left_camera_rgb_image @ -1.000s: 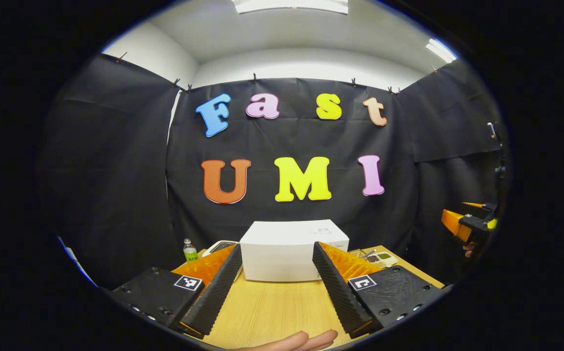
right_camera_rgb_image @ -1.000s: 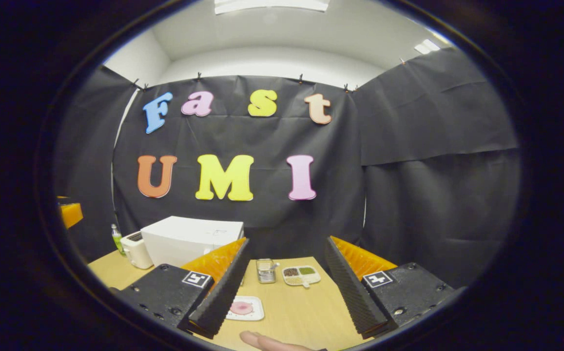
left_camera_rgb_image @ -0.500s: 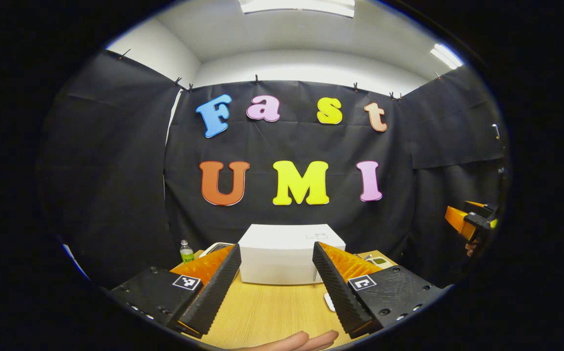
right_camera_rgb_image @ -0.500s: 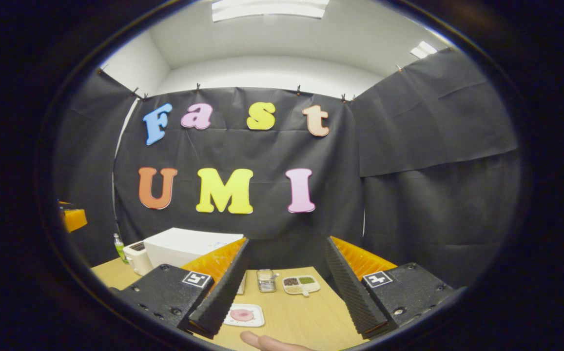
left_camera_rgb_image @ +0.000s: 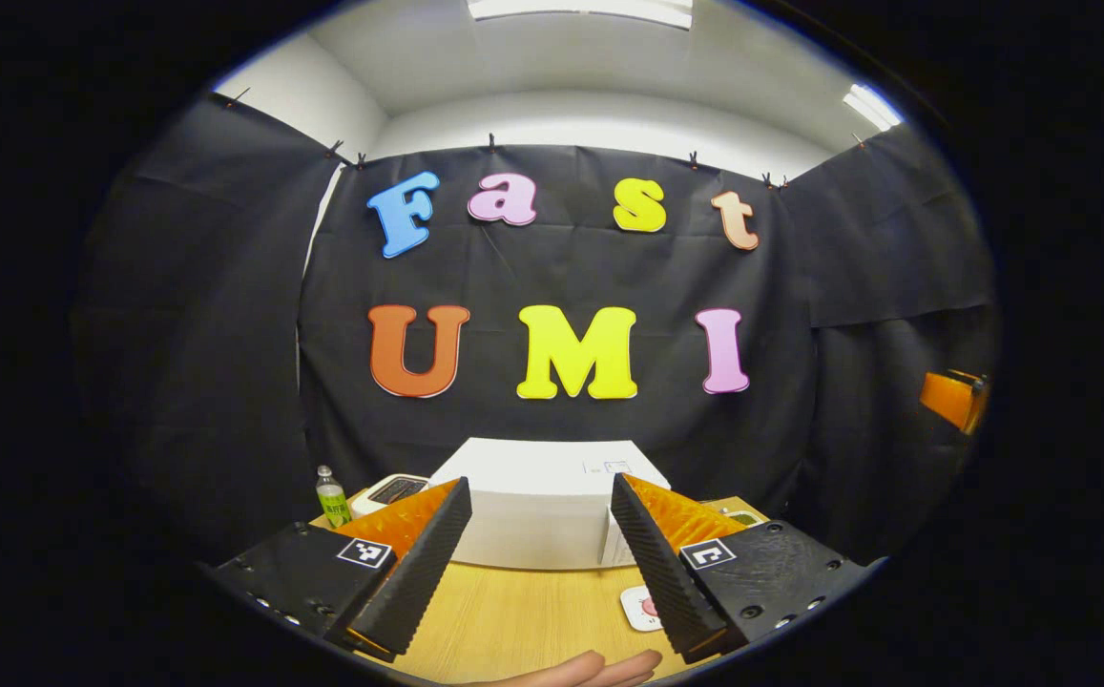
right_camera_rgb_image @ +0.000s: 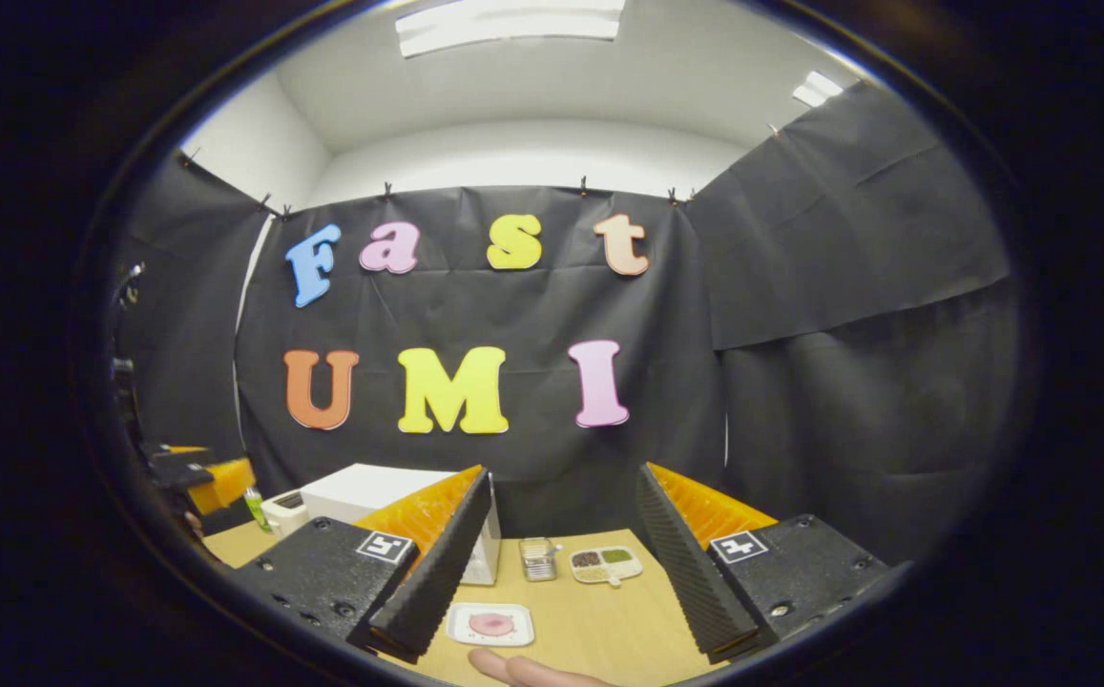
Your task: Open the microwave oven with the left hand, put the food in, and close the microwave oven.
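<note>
The white microwave [left_camera_rgb_image: 532, 506] stands on the wooden table [left_camera_rgb_image: 513, 615], straight ahead of my left gripper [left_camera_rgb_image: 537, 558], and its front looks closed. That gripper is open with nothing between its fingers and is well short of the microwave. The food, a pink piece on a small white plate [right_camera_rgb_image: 490, 624], lies just ahead of my right gripper [right_camera_rgb_image: 559, 568], by its left finger. My right gripper is open and empty. The plate [left_camera_rgb_image: 642, 608] peeks out beside the left gripper's right finger. The microwave [right_camera_rgb_image: 370, 489] sits at the back left in the right gripper view.
A green bottle [left_camera_rgb_image: 330, 496] and a white toaster-like box [left_camera_rgb_image: 397, 489] stand left of the microwave. A small metal rack [right_camera_rgb_image: 539, 558] and a divided dish [right_camera_rgb_image: 604, 565] lie behind the plate. A fingertip [left_camera_rgb_image: 590, 668] shows at the bottom edge.
The left gripper has drifted closer to the microwave and a little right, so the plate now shows by its right finger. The right gripper's view has shifted; both stay open.
</note>
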